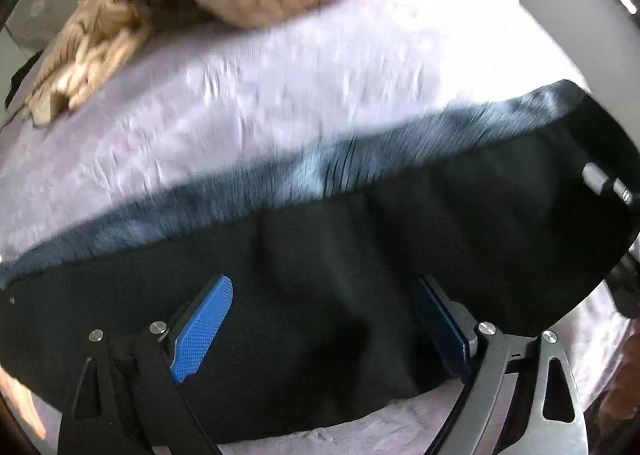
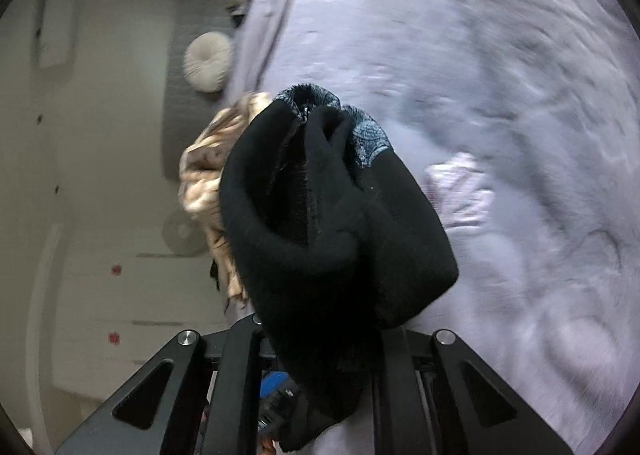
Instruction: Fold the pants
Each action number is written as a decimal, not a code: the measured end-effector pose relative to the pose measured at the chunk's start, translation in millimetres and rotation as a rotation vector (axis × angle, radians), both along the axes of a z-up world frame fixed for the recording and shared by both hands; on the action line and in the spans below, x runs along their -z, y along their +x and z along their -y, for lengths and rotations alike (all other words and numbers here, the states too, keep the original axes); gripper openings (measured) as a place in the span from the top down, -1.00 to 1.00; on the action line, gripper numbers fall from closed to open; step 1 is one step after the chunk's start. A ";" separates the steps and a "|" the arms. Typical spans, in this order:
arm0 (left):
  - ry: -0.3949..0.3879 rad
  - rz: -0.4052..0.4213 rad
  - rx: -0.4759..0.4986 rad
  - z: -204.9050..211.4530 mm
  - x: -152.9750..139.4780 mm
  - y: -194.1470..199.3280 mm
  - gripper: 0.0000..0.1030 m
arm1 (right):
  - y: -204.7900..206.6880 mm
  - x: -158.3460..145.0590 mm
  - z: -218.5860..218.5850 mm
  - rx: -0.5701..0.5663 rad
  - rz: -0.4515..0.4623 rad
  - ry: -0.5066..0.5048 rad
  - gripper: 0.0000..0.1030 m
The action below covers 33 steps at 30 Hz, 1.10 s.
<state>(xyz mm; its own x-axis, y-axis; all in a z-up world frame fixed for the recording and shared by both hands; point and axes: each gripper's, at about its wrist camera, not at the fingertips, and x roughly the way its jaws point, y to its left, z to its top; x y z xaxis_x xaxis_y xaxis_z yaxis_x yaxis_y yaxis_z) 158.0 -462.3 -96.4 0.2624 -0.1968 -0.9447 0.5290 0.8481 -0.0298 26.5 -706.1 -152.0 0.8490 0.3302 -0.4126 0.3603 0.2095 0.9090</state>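
two grippers: our left gripper [image 1: 324, 319] gapes over black pants [image 1: 360, 255] stretched crosswise on the bed [image 1: 240, 103]; our right gripper [image 2: 320, 355] pinches their bunched end.

Both wrist views look closely down onto the bed [image 1: 280, 103], sharing the pants [image 1: 360, 255].

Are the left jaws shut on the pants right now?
No: the left gripper has its jaws spread wide, lying over the black pants without pinching them.

Bunched black pants [image 2: 328, 223] hide the right gripper [image 2: 320, 367] jaws completely; the lavender bed [image 2: 520, 95] is motion-blurred in both views.
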 end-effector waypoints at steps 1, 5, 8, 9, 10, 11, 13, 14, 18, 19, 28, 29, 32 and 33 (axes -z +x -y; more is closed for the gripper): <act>-0.009 0.010 0.016 3.2 -2.1 0.5 -0.81 | 1.5 -8.0 -2.9 -0.016 0.012 -0.019 0.74; 0.035 -0.083 0.061 23.0 33.2 2.3 -0.82 | 9.1 -32.9 -16.9 -0.060 0.034 -0.080 0.73; 0.043 -0.099 0.054 24.5 47.8 4.1 -0.83 | 25.2 -43.5 -40.4 -0.139 -0.009 -0.162 0.74; 0.042 -0.101 0.061 23.7 43.8 4.2 -0.83 | 28.5 -50.0 -47.6 -0.151 0.000 -0.177 0.74; 0.034 -0.102 0.062 20.1 38.2 4.6 -0.83 | 29.4 -55.2 -51.1 -0.157 0.005 -0.194 0.74; 0.030 -0.098 0.058 15.6 33.6 5.2 -0.83 | 31.0 -63.9 -55.8 -0.167 0.005 -0.228 0.74; 0.047 -0.060 0.050 0.8 21.8 8.1 -0.83 | 38.7 -81.7 -69.0 -0.194 -0.012 -0.302 0.73; 0.063 -0.039 0.047 -6.4 16.7 9.7 -0.83 | 42.1 -88.6 -75.8 -0.208 -0.017 -0.331 0.73; 0.121 0.035 0.004 -48.5 -7.8 22.7 -0.83 | 56.3 -110.2 -111.8 -0.262 -0.048 -0.455 0.72; 0.126 0.041 -0.009 -58.9 -12.7 25.9 -0.83 | 53.8 -111.5 -120.6 -0.273 -0.052 -0.475 0.71; 0.161 0.058 -0.149 -184.2 -17.6 52.1 -0.83 | 102.8 -97.2 -242.1 -0.452 -0.139 -0.598 0.62; 0.171 0.054 -0.168 -198.6 -14.6 54.2 -0.83 | 108.9 -90.4 -260.3 -0.482 -0.156 -0.626 0.61; 0.190 0.038 -0.215 -229.3 -9.0 58.9 -0.83 | 125.3 -58.5 -312.9 -0.587 -0.242 -0.713 0.51; 0.192 0.031 -0.231 -241.3 -7.9 60.7 -0.83 | 129.0 -47.0 -329.4 -0.619 -0.286 -0.750 0.48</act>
